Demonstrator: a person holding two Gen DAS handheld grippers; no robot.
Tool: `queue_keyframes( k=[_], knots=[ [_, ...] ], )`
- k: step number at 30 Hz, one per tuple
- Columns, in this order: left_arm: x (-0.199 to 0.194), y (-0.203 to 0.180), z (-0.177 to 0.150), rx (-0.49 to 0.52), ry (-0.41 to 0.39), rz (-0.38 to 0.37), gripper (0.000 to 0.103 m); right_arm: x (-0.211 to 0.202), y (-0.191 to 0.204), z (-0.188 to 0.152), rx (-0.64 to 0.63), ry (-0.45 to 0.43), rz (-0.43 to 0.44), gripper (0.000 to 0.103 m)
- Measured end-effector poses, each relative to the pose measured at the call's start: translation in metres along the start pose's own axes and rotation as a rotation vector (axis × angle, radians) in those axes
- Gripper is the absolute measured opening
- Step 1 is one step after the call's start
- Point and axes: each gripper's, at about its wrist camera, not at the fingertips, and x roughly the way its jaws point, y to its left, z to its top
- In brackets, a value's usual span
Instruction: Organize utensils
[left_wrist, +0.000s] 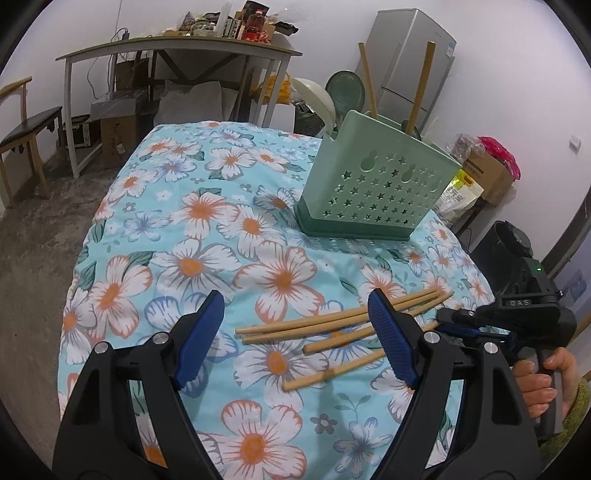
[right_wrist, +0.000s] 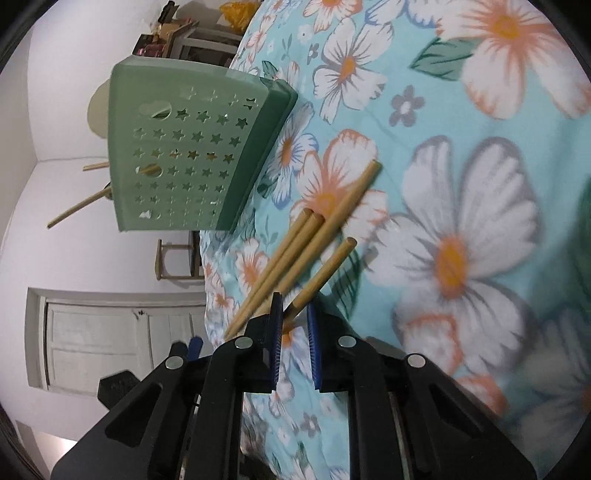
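The left gripper (left_wrist: 295, 332) hovers with jaws wide apart. The right gripper (right_wrist: 294, 325) has its jaws almost together around the nearest thin wooden chopstick (right_wrist: 321, 275). The wooden chopsticks (left_wrist: 332, 325) lie nearly parallel on the floral cloth (left_wrist: 207, 229), running left to right. Farther away stands the green perforated plastic holder (left_wrist: 376, 184).

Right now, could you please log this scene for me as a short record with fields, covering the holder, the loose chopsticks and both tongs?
surface: floral cloth
holder: green star-punched caddy, upright on the cloth
already in holder: two wooden chopsticks and spoons
loose chopsticks: four lying together on the cloth, nearer than the caddy
left tongs: open, empty, above the cloth
right tongs: narrowly parted around the end of one chopstick; a firm grip cannot be confirmed
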Motion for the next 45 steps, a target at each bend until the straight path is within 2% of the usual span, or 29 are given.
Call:
queue_keyframes(
  k=[4, 5, 6, 9, 13, 15, 19, 24, 29, 33, 37, 39, 45],
  knots=[
    [0.001, -0.012, 0.007, 0.049, -0.005, -0.033, 0.074, -0.021, -0.004, 0.002, -0.020, -0.002, -0.016, 0.013],
    [0.001, -0.016, 0.009, 0.064, -0.010, -0.048, 0.071, -0.029, -0.006, 0.004, -0.029, -0.006, -0.019, 0.013],
    [0.002, -0.021, 0.011, 0.082, -0.015, -0.068, 0.063, -0.033, -0.006, 0.004, -0.035, -0.012, -0.024, 0.013],
    [0.007, -0.043, 0.022, 0.149, -0.016, -0.163, 0.048, -0.048, -0.011, 0.005, -0.052, -0.024, -0.027, 0.013],
    [0.028, -0.084, 0.037, 0.311, 0.063, -0.388, 0.042, -0.058, -0.023, 0.004, -0.048, -0.026, -0.008, 0.013],
    [0.049, -0.110, 0.040, 0.429, 0.155, -0.493, 0.039, -0.060, -0.029, 0.003, -0.042, -0.027, 0.003, 0.013],
    [0.086, -0.154, 0.034, 0.648, 0.270, -0.476, 0.029, -0.070, -0.043, 0.000, -0.034, -0.036, 0.030, 0.013],
    [0.113, -0.199, 0.019, 0.856, 0.351, -0.444, 0.028, -0.078, -0.055, 0.001, -0.027, -0.040, 0.057, 0.013],
    [0.133, -0.225, 0.008, 0.978, 0.393, -0.418, 0.024, -0.081, -0.061, 0.004, -0.028, -0.036, 0.075, 0.012],
    [0.157, -0.230, -0.002, 0.981, 0.467, -0.388, 0.016, -0.081, -0.063, 0.004, -0.031, -0.036, 0.087, 0.012],
    [0.164, -0.226, 0.000, 0.937, 0.484, -0.410, 0.014, -0.082, -0.062, 0.004, -0.043, -0.042, 0.087, 0.012],
    [0.164, -0.225, 0.003, 0.928, 0.478, -0.408, 0.007, -0.082, -0.061, 0.003, -0.047, -0.045, 0.085, 0.012],
    [0.153, -0.225, 0.014, 0.945, 0.433, -0.414, 0.004, -0.084, -0.058, 0.002, -0.042, -0.056, 0.082, 0.012]
  ],
)
